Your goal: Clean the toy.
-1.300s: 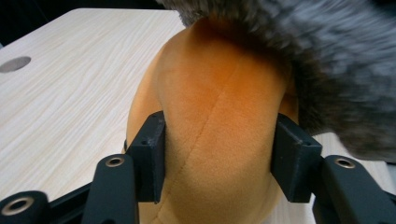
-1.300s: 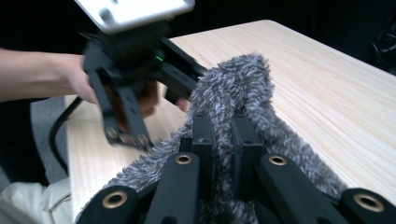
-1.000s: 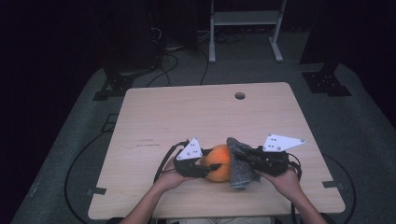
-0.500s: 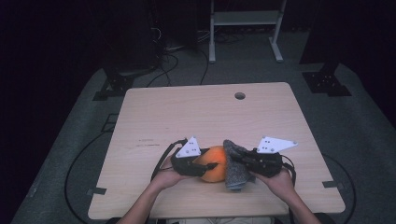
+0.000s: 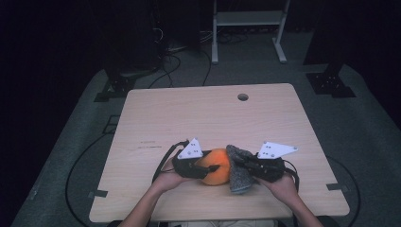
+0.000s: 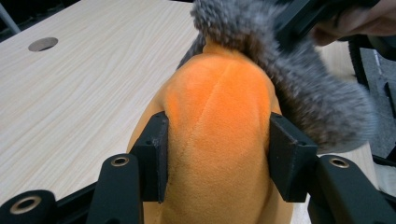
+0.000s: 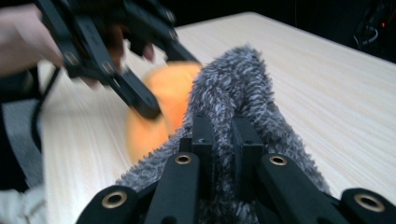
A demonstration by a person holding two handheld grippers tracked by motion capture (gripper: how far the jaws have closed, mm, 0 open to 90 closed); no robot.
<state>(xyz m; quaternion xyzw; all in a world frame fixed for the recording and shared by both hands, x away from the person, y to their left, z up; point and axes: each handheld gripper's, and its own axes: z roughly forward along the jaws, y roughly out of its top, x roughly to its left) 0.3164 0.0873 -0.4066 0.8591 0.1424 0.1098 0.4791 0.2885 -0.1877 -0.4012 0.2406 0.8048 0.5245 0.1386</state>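
An orange plush ball (image 5: 215, 166) lies near the front edge of the wooden table (image 5: 208, 118), and a grey fuzzy cloth (image 5: 239, 168) hangs against its right side. My left gripper (image 5: 212, 168) is shut on the orange plush (image 6: 217, 126), its pads (image 6: 156, 154) pressing in from both sides. My right gripper (image 5: 242, 163) is shut on a fold of the grey cloth (image 7: 233, 100), the jaws almost touching. In the right gripper view the orange plush (image 7: 161, 107) sits behind the cloth, with the left gripper's black jaws over it. A hand holds each gripper.
A round cable hole (image 5: 243, 97) is in the table's far edge, right of centre. Cables (image 5: 163, 163) trail from both grippers toward the front. A white metal stand (image 5: 248, 21) and dark equipment stand on the floor beyond the table.
The right gripper with the grey cloth has shifted slightly left toward the orange plush. The left gripper has stayed where it was.
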